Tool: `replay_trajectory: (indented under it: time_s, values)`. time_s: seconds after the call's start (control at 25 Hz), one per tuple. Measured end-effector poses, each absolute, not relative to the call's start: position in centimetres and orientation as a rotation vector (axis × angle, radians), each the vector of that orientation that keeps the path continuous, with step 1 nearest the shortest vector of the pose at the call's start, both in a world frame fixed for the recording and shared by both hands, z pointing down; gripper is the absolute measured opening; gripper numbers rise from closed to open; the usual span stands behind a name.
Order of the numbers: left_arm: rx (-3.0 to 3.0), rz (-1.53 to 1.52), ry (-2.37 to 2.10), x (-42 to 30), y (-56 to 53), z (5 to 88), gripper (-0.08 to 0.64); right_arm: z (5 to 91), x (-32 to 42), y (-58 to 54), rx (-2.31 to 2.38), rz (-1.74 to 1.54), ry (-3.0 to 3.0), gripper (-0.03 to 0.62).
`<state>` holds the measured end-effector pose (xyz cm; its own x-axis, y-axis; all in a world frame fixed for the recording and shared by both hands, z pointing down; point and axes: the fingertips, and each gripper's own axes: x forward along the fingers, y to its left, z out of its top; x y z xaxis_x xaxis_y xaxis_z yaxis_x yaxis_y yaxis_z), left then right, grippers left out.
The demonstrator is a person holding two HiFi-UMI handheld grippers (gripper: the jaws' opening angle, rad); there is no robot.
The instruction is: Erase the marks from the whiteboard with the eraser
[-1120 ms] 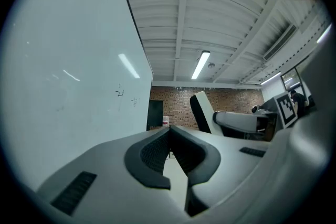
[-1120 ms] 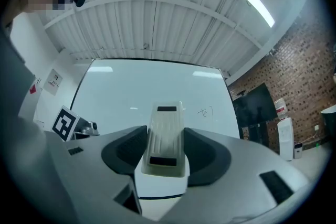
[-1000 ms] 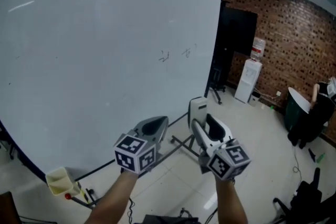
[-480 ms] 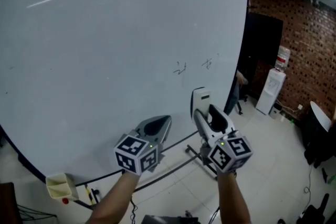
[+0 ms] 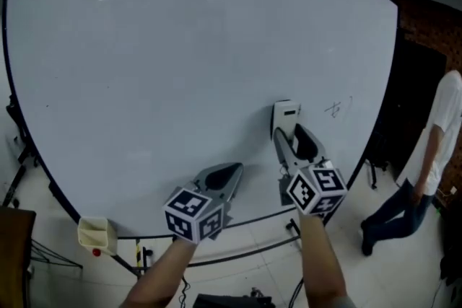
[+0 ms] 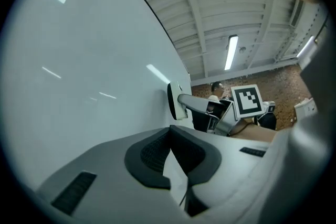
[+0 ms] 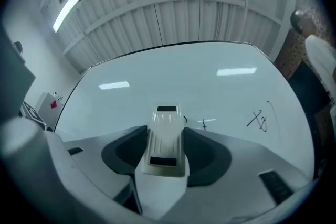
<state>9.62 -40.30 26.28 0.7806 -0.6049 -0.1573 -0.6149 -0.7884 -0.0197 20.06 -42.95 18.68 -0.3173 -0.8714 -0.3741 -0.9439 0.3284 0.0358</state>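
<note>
R gripper [image 5: 294,149] pinches the eraser [image 7: 167,136] by its lower end, jaws on its two narrow sides. L gripper [image 6: 176,165] is pressed together w/ nothing in it, low by the whiteboard's [image 5: 144,83] bottom edge.

Eraser sits toward the board's right edge, lower half, pad face at the surface; touching or just off, can't tell. Long axis runs on from the jaws, up the board approx parallel to its right edge. Ribbed plastic back faces out, pad side faces the board.

Marks [image 5: 336,109] lie just right of it, btw eraser & right edge; one small stroke [image 7: 203,124] is right beside its tip.

Handling, my guess: light, stiff plastic shell, soft pad, shell a bit slick. Held by one end it could pivot under sideways drag, so a mid-body grip across the narrow sides, pad flat, looks safer
</note>
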Motion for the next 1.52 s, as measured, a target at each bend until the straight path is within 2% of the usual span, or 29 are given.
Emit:
replay_trajectory:
  time_s: [0.28, 0.48, 1.0, 1.28, 1.52]
  values:
    - [-2.831, 0.223, 1.090, 8.0, -41.6, 25.6, 0.003, 18.3, 19.3, -44.6, -1.660, 0.387, 2.264, 0.225]
    - [-2.840, 0.210, 1.063, 9.5, -42.1, 25.7, 0.003, 18.4, 19.7, -44.9, -1.608, 0.344, 2.280, 0.225]
    - [-2.908, 0.133, 0.929, 16.0, -42.6, 27.1, 0.003, 23.1, 32.1, -47.4, -1.723, 0.017, 2.119, 0.227]
    - [-2.905, 0.121, 0.947, 14.7, -42.1, 27.5, 0.003, 23.2, 30.7, -46.9, -1.796, 0.056, 2.095, 0.224]
    - [-2.892, 0.133, 0.999, 12.2, -42.1, 27.3, 0.003, 22.4, 26.0, -46.2, -1.723, 0.075, 2.158, 0.224]
